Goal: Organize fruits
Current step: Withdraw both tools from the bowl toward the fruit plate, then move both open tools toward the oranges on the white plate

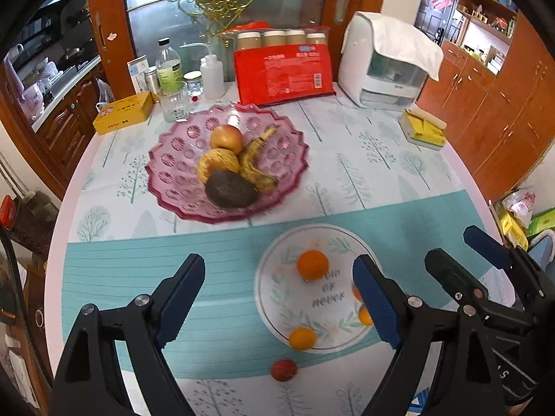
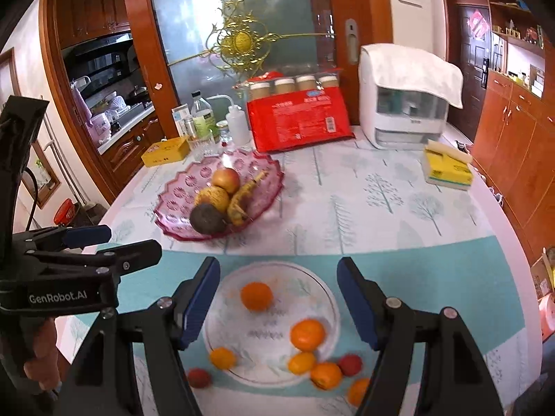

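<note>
A pink glass bowl (image 1: 166, 159) (image 2: 177, 196) holds an apple (image 1: 226, 138), a pear (image 1: 218, 163), a dark avocado (image 1: 229, 189) and a spotted banana (image 1: 255, 170). A white plate (image 1: 277, 298) (image 2: 312, 291) nearer me carries several oranges (image 1: 312, 264) (image 2: 256, 295). More oranges (image 2: 325, 375) and two small red fruits (image 1: 283, 370) (image 2: 199, 378) (image 2: 350, 364) lie at its near rim and on the cloth beside it. My left gripper (image 1: 279, 294) (image 2: 133, 246) is open and empty above the plate's left side. My right gripper (image 2: 278, 298) (image 1: 451, 246) is open and empty above the plate.
A red package (image 1: 282, 74), jars, bottles (image 1: 169, 66), a glass (image 1: 173, 102), a yellow tin (image 1: 123, 112) and a white appliance (image 1: 385, 66) line the table's back. A yellow tissue pack (image 1: 423, 128) sits at the right. Wooden cabinets stand to the right.
</note>
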A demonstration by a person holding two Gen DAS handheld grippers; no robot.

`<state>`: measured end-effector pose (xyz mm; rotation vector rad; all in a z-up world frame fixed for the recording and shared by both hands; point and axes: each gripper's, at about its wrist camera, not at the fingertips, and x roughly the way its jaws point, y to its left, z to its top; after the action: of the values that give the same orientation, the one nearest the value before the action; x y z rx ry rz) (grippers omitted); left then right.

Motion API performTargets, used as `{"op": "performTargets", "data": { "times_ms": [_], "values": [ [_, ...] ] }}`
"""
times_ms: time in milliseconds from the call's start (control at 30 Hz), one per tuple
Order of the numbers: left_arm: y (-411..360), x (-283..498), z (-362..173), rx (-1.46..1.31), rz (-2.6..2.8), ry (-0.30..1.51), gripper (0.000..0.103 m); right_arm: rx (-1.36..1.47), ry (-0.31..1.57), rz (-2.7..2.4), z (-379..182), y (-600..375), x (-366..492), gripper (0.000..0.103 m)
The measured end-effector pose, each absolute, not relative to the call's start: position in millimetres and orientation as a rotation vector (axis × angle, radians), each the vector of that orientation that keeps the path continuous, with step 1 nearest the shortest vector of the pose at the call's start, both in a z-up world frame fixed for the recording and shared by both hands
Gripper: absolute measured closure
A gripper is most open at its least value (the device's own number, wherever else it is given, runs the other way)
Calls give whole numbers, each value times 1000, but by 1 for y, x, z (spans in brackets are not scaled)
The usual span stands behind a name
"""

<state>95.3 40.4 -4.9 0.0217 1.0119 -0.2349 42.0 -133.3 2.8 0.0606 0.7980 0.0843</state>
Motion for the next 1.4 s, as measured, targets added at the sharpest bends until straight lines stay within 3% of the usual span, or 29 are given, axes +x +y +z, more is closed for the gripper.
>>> {"op": "performTargets", "data": {
  "times_ms": [500, 800, 1233, 1400],
  "values": [
    [27, 57, -57, -64, -178, 1031, 17, 90, 886, 52, -33, -194, 21, 32],
    [30, 50, -97, -14, -165, 1138, 17, 93, 980, 31, -73, -207, 18, 33],
    [13, 94, -123, 16, -176, 1127, 17, 107, 1036, 92, -103, -188, 33, 33],
    [2, 120, -138, 22, -194, 1160, 22, 101, 1062, 108, -116, -178, 43, 33]
  ]
}}
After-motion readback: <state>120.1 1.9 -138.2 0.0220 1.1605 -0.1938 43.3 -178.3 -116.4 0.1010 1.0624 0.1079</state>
